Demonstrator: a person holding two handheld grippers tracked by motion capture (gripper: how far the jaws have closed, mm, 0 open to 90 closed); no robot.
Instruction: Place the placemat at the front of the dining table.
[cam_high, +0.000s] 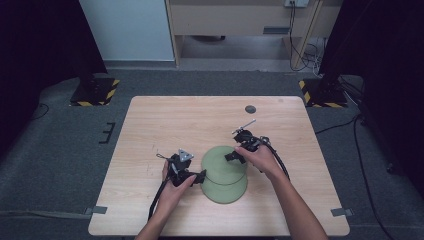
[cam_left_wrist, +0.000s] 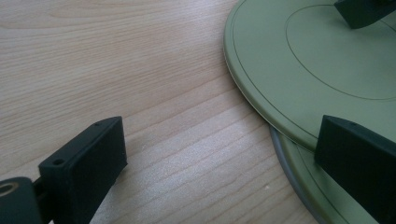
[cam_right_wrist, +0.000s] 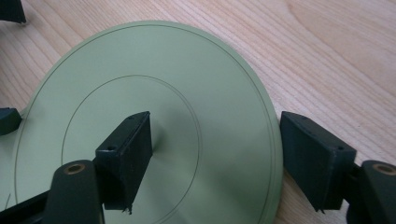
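Two pale green plates lie overlapping on the wooden table (cam_high: 165, 125); the upper plate (cam_high: 220, 161) rests partly on the lower plate (cam_high: 226, 191). My left gripper (cam_high: 199, 176) is at their left edge and stands open. In the left gripper view (cam_left_wrist: 219, 158) one jaw hovers over bare wood and the other over the upper plate's (cam_left_wrist: 299, 60) rim, with the lower plate (cam_left_wrist: 310, 184) beneath. My right gripper (cam_high: 233, 156) is open and straddles the upper plate's (cam_right_wrist: 187, 93) right rim. In the right gripper view (cam_right_wrist: 222, 158) one jaw is above the plate's middle and the other just outside its edge.
A small dark round mark (cam_high: 250, 109) sits near the table's far edge. Bare wood stretches behind and to both sides of the plates. Beyond the table, on the grey floor, stand black posts with striped bases (cam_high: 95, 92) and loose cables (cam_high: 305, 55).
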